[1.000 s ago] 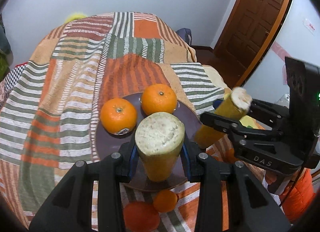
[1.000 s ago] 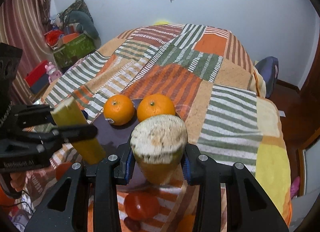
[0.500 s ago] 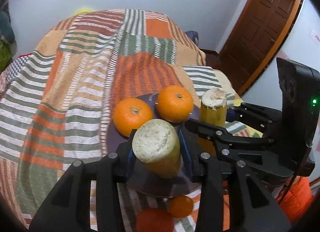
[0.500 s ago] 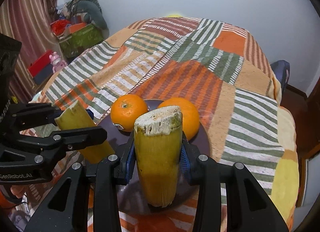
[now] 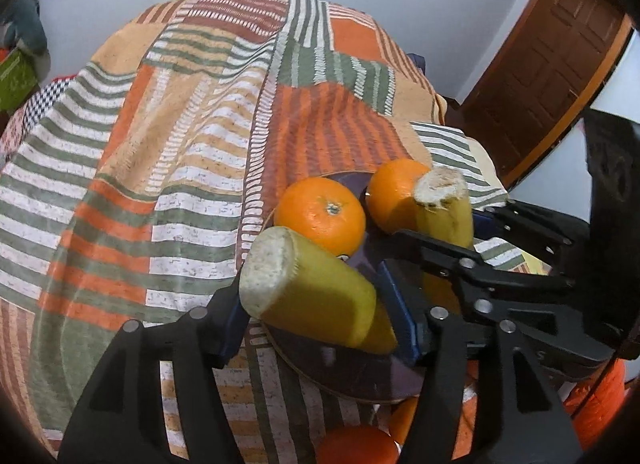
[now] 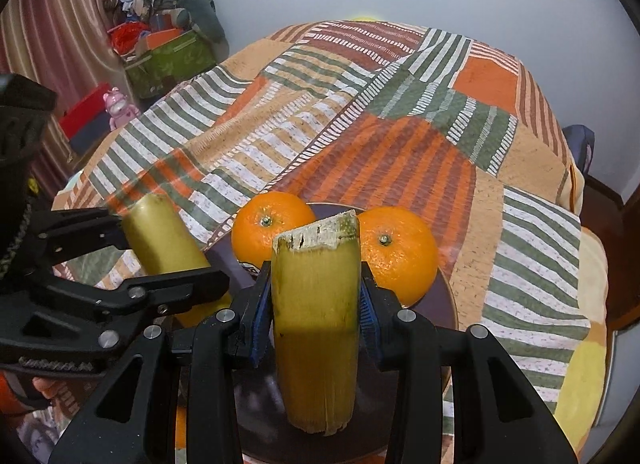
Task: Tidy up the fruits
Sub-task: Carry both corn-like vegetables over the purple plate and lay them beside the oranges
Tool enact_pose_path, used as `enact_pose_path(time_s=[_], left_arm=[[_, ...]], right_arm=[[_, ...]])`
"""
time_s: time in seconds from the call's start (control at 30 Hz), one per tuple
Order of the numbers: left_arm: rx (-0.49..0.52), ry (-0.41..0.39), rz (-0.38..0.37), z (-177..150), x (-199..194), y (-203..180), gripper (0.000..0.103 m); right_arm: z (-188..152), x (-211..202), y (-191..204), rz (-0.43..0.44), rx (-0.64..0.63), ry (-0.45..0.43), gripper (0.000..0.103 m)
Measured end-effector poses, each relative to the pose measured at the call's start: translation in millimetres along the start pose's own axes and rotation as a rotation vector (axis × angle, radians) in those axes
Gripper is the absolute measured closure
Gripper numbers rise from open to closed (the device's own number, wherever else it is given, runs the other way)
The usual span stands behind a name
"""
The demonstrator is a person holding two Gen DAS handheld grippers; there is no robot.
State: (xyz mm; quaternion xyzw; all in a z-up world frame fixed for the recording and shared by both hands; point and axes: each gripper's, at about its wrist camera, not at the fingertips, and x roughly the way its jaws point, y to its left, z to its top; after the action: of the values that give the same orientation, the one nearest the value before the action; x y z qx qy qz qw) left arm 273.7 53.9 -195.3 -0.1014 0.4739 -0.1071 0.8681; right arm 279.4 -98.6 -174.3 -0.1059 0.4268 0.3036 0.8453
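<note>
My left gripper (image 5: 316, 320) is shut on a yellow sugarcane piece (image 5: 308, 292), tilted over the left rim of the dark plate (image 5: 360, 376). My right gripper (image 6: 316, 304) is shut on a second sugarcane piece (image 6: 316, 324), upright with its lower end on the plate (image 6: 448, 304). Two oranges (image 6: 268, 224) (image 6: 396, 252) sit at the plate's far side, also in the left wrist view (image 5: 320, 216) (image 5: 392, 192). The right gripper (image 5: 480, 264) shows in the left wrist view, the left gripper (image 6: 120, 276) in the right wrist view.
The plate lies on a bed with a striped patchwork cover (image 6: 360, 124). Small orange fruits (image 5: 356, 444) lie near the plate's front edge. A brown door (image 5: 552, 76) is at right, boxes and clutter (image 6: 168, 52) at the bed's far left.
Both grippers have lowered their sugarcane pieces toward the plate. The right piece now stands on the plate; the left piece has tilted leftward over the rim.
</note>
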Motion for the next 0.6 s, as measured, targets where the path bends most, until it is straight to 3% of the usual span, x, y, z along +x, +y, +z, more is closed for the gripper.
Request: enact_pose_path(time_s=[0.17, 0.6], left_arm=[[-0.026, 0.026, 0.004, 0.8, 7.8, 7.0, 0.040], [0.012, 0.093, 0.039, -5.4, 22.1, -6.6, 0.033]], right_arm=[[-1.3, -0.8, -2.9, 0.024, 0.030, 0.006, 0.067], [-15.8, -29.1, -5.6, -0.013, 0.028, -0.028, 0.067]])
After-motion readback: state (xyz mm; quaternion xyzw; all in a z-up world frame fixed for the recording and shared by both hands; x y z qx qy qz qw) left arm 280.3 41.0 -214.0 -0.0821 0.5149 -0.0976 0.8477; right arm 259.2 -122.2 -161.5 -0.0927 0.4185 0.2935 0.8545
